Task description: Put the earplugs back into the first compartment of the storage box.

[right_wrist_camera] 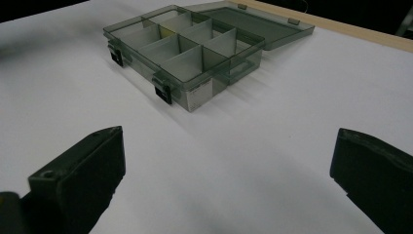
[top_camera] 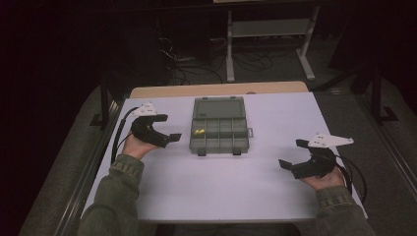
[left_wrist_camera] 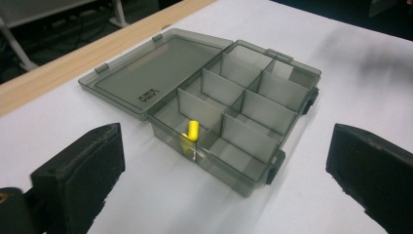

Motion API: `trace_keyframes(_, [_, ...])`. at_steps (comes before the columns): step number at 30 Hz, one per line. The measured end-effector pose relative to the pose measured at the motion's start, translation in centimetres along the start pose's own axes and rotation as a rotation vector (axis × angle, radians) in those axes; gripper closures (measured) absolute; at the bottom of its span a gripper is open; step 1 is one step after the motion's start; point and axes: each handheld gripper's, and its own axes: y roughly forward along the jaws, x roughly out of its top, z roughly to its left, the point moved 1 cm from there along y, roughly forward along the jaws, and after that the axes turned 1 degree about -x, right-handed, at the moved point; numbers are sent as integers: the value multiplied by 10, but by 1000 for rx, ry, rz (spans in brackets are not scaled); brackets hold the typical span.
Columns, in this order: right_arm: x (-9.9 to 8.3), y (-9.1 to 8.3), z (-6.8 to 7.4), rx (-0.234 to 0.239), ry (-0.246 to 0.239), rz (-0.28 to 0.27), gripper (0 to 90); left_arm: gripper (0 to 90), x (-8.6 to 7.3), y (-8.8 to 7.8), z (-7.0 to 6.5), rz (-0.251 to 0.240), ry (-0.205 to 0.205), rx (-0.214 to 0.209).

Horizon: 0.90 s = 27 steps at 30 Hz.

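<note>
I see one grey compartment box (top_camera: 218,129) lying mid-surface (top_camera: 216,187), lid (left_wrist_camera: 156,78) folded flat open, eight compartments counted. Two yellow pieces (left_wrist_camera: 190,134) sit in one compartment at its left end. My left gripper (top_camera: 164,132) stands just beside it, jaws wide, nothing between; my right gripper (top_camera: 292,155) is well apart, jaws wide too.
</note>
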Motion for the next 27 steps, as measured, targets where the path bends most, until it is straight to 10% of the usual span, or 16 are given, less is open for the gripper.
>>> trace_keyframes(27, [0,1,1,-10,-6,10,0,9,-39,-58,-15,-147,-16,89])
